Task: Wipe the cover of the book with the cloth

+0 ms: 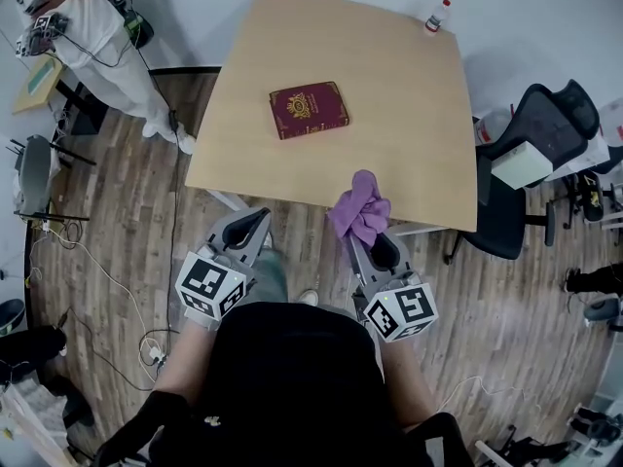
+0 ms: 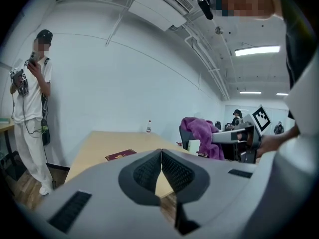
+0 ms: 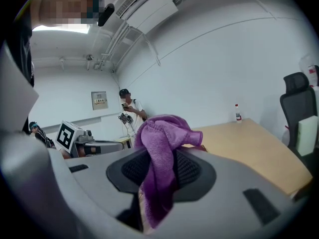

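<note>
From the head view, one maroon book [image 1: 309, 110] with a gold emblem lies flat, just above the middle of the frame, on a pale wooden tabletop [image 1: 409, 115]. A single small bottle [image 1: 437, 15] stands at the tabletop's upper right corner, well apart from the book. There are two tools, both low in the frame near the tabletop's near edge. The left tool [image 1: 256, 220] has its jaws pressed together on nothing. The right tool [image 1: 364, 230] pinches one purple cloth [image 1: 360, 210], which bunches over and hides its tips. One dark office chair [image 1: 531, 154] sits by the tabletop's right edge. A person [image 1: 107, 37] in white stands at the upper left, and cables [image 1: 97, 270] trail across the wood floor [image 1: 127, 212] at left. In the left gripper view the two jaws meet at their tips with nothing between them. Beyond them are the book [image 2: 121, 155] left of centre, the bottle [image 2: 148, 127] behind it, and the cloth [image 2: 202, 133] on the right tool at the right. In the right gripper view the cloth [image 3: 159, 158] is clamped between the jaws, drapes over them and blocks the middle of the tabletop. The bottle [image 3: 238, 112] and the chair [image 3: 299, 113] show at the right, the left tool [image 3: 94, 146] at the left.
</note>
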